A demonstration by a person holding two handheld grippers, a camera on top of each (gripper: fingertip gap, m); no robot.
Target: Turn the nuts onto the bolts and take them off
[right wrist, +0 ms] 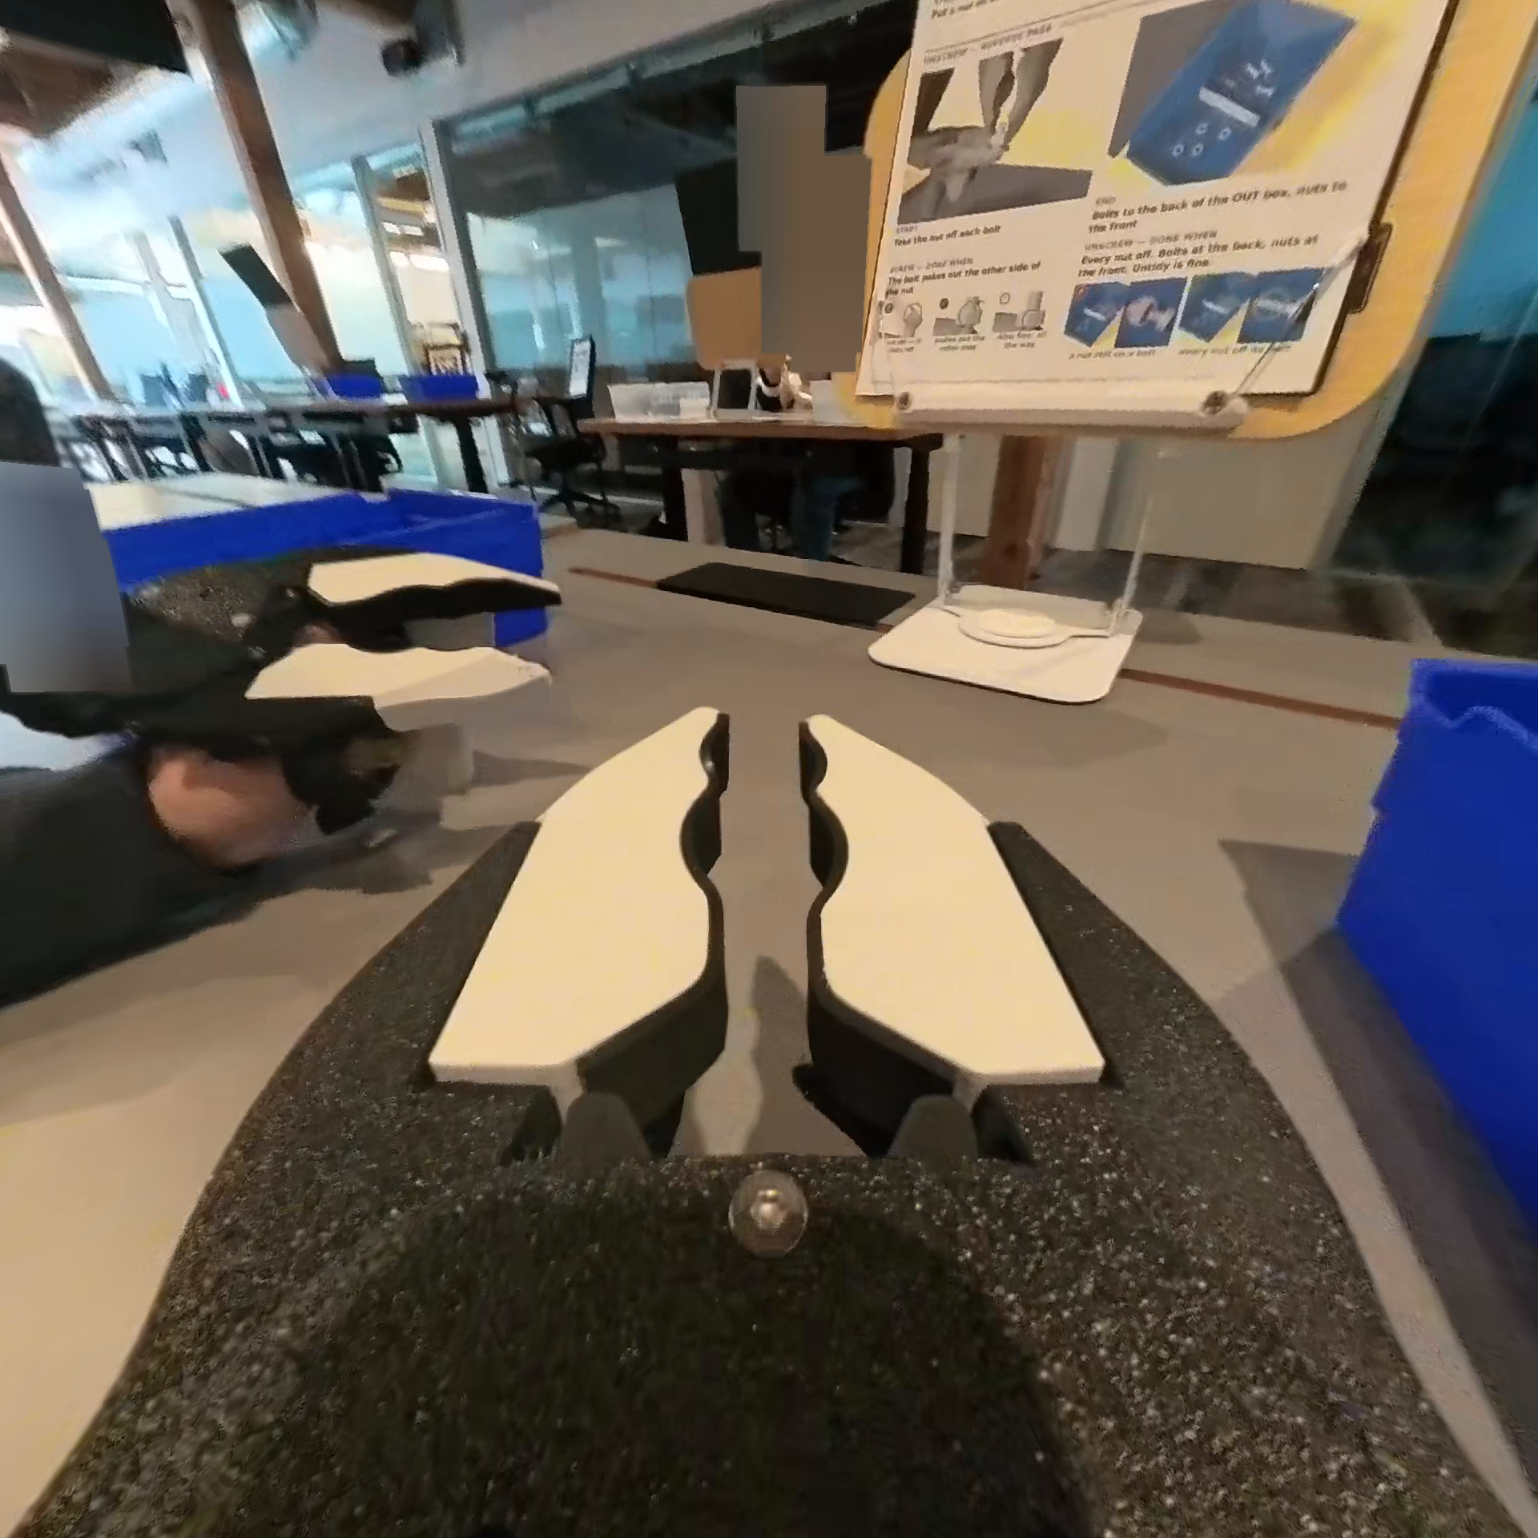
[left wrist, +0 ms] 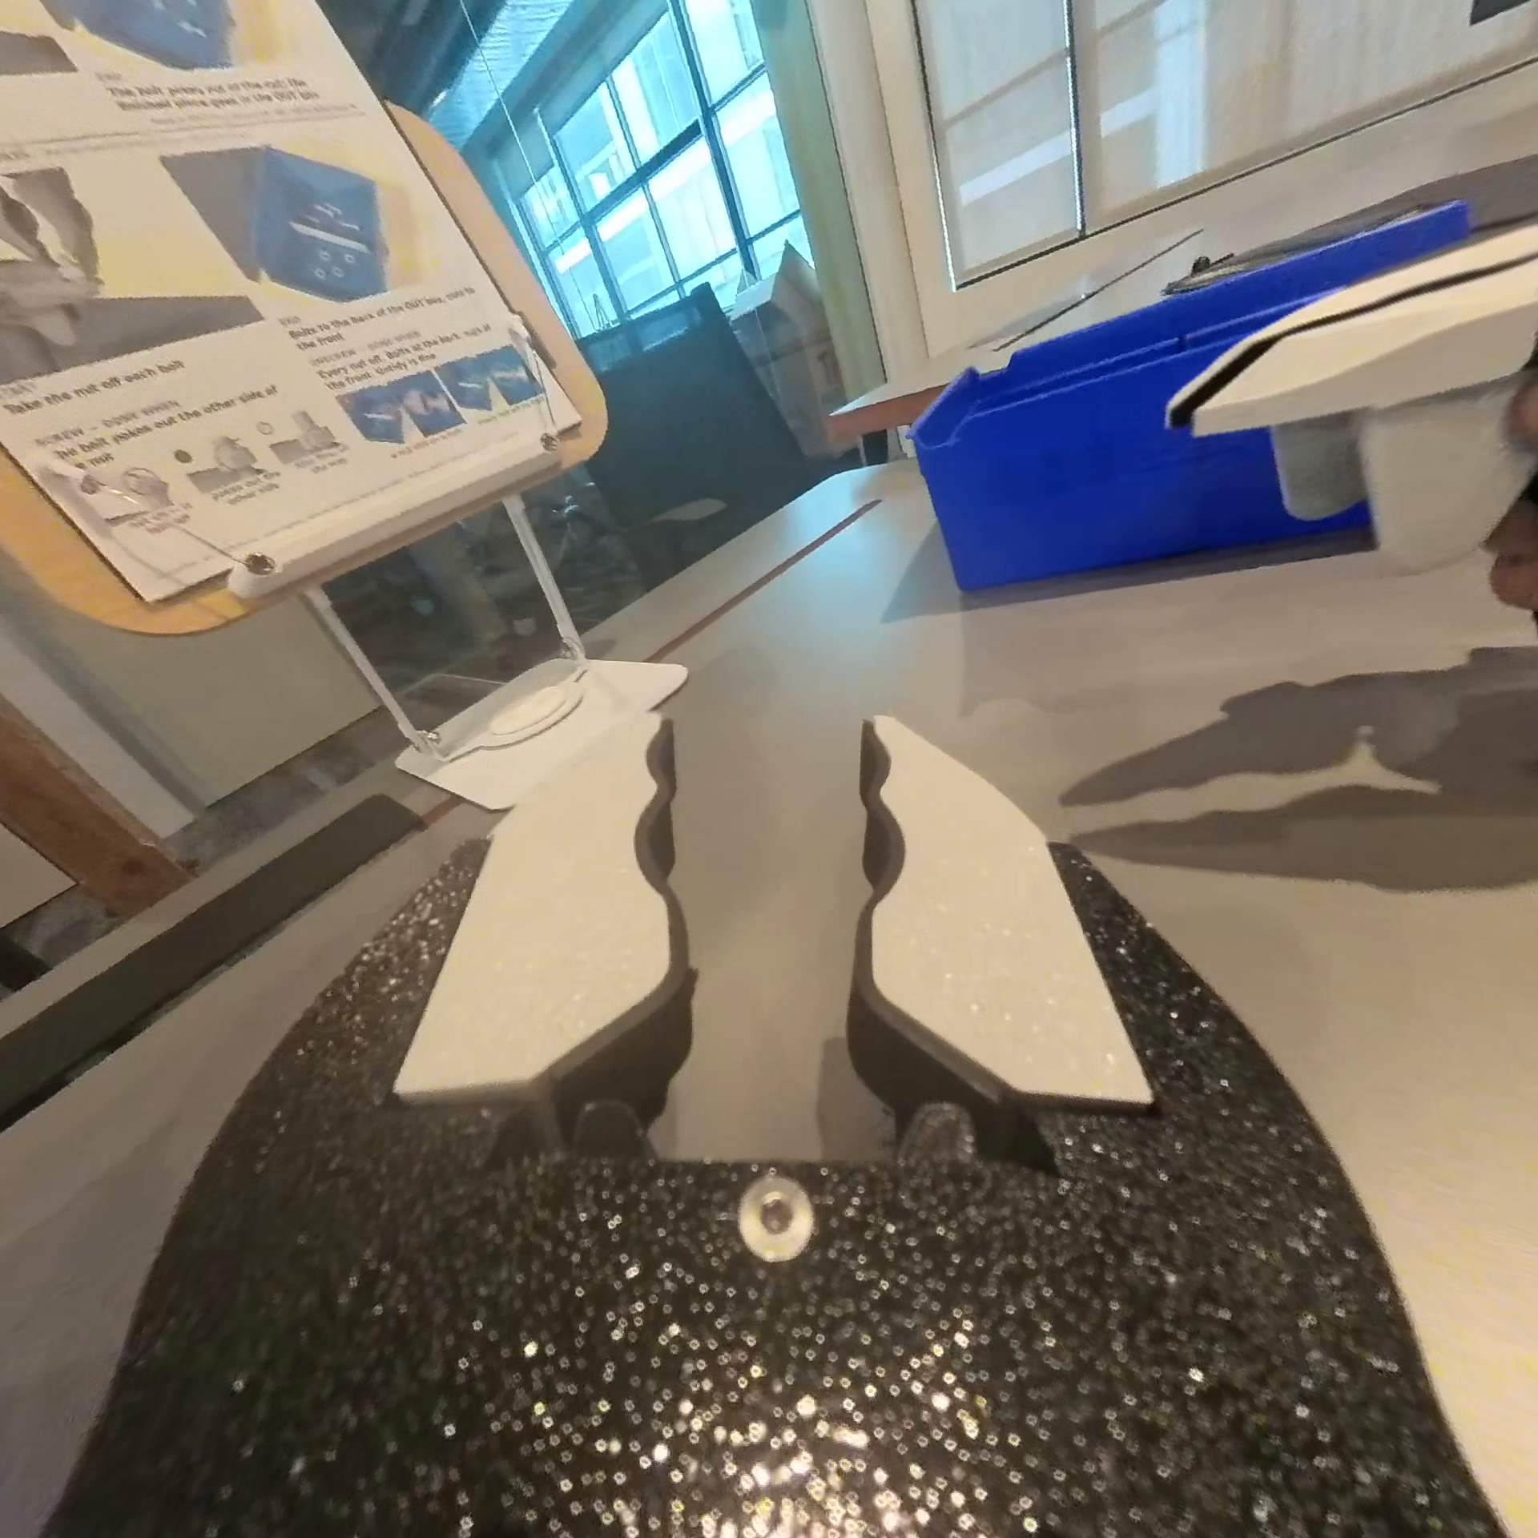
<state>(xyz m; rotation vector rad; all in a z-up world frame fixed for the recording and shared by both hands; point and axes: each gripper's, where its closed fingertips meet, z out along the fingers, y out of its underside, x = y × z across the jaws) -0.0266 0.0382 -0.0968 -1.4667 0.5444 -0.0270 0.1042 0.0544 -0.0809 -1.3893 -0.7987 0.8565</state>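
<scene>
The left hand-held gripper [left wrist: 761, 732] hovers low over the grey tabletop [left wrist: 832, 632] with its two white fingers [left wrist: 566, 899] spread well apart and nothing between them. Ahead and to its left, a white stand [left wrist: 541, 724] rests on the tabletop and holds up a printed instruction sheet [left wrist: 233, 275] on a wooden board. Farther off to the right sits a blue bin [left wrist: 1107, 466], its inside hidden from this angle. The right hand-held gripper [left wrist: 1182, 416] reaches in from the right edge in front of that bin, seen side-on, so its fingers look nearly closed there.

In the right wrist view, the right hand-held gripper [right wrist: 761, 720] shows a narrow gap between its fingertips [right wrist: 682, 732]; the fingers are close together but do not touch, and they grasp nothing. Bare tabletop [right wrist: 749, 632] shows through the gap. The left hand-held gripper [right wrist: 541, 632] appears at the left, turned on its side, with a hand [right wrist: 216, 799] around its black body and its fingers parted. Behind it stands a blue bin [right wrist: 333, 524], and a second blue bin [right wrist: 1448, 899] stands at the right edge, near the right gripper. The stand [right wrist: 999, 649] with the instruction sheet [right wrist: 1107, 191] is straight ahead, and a black mat [right wrist: 782, 589] lies flat on the tabletop to its left.

No nuts or bolts can be seen in either view; the inside of the bins is not visible.
</scene>
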